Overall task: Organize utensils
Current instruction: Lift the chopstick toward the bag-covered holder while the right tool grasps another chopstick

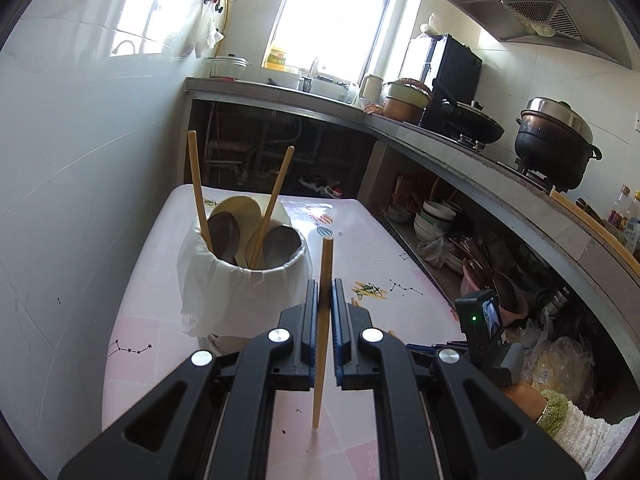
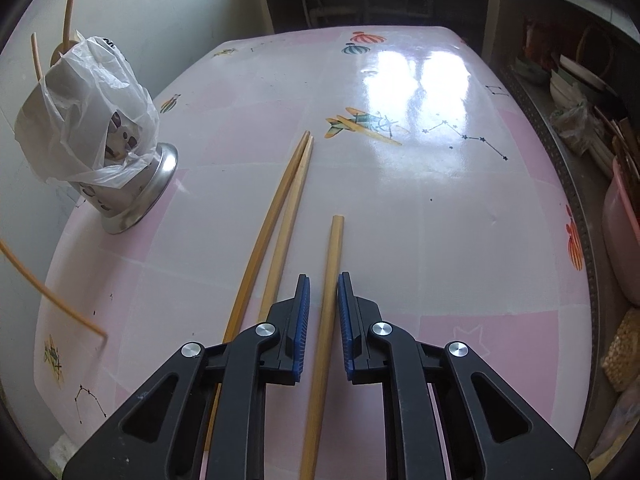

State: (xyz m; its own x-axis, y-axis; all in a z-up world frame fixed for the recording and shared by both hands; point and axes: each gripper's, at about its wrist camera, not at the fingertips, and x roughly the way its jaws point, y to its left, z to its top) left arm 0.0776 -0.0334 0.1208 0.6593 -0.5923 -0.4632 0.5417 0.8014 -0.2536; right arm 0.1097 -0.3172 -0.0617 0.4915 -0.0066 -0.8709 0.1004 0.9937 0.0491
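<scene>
1. The left gripper (image 1: 325,300) is closed on a single chopstick (image 1: 323,332), which is pinched between the blue fingers (image 1: 310,328) and held nearly upright, its thin tip hanging just above the pink counter (image 1: 160,340).
2. The right gripper (image 2: 323,316) is set narrow around a second chopstick (image 2: 326,320) that lies flat on the counter; a thin gap is seen on each side, so the pads are not judged to be pressing yet.
3. The step in hand is judged to be the carrying of one chopstick to the holder while the next one is being picked up.
4. For the left hand, the chopstick's tip is to be guided over the rim of the holder (image 1: 244,280) and lowered between the utensils already standing in it, before any release.
5. For the right hand, the fingers are to be closed fully before any lift.
6. The holder is a metal cup draped in a white plastic bag, standing near the counter's left edge; two chopsticks and several spoons are seen in it.
7. Two more chopsticks (image 2: 276,236) are left lying side by side near the counter's middle, just left of the right gripper.
</scene>
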